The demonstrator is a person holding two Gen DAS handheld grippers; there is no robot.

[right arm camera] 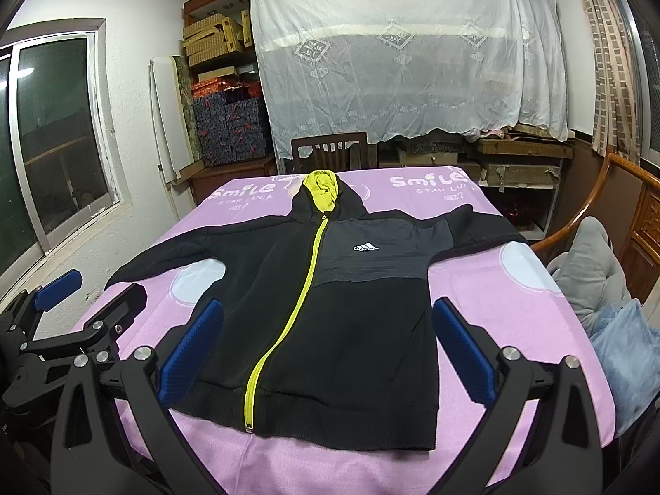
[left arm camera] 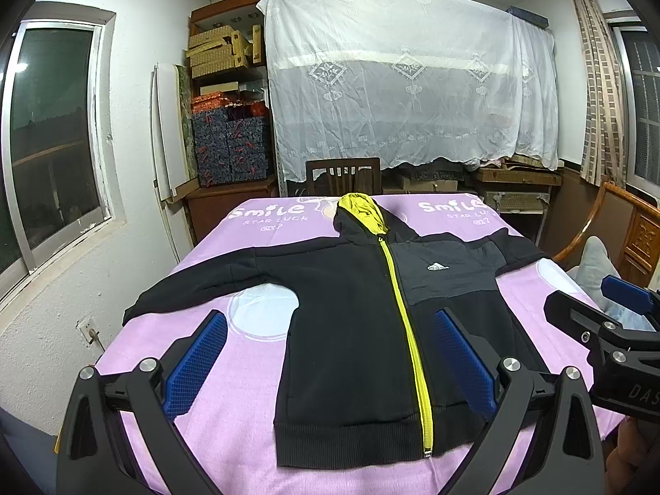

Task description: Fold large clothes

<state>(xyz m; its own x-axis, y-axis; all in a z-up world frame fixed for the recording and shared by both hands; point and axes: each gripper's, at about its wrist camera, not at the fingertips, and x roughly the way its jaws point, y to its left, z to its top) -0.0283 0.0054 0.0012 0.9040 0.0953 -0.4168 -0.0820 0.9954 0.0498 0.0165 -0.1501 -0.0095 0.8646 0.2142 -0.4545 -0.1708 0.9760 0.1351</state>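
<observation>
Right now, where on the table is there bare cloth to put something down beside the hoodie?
Bare purple cloth lies between the hoodie and the right table edge, below its right sleeve. Another patch lies under the left sleeve. The strip before the hem is narrow. The centre is covered.

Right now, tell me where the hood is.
The hood lies at the hoodie's far end, centred on the purple sheet, just before the wooden chair.
</observation>
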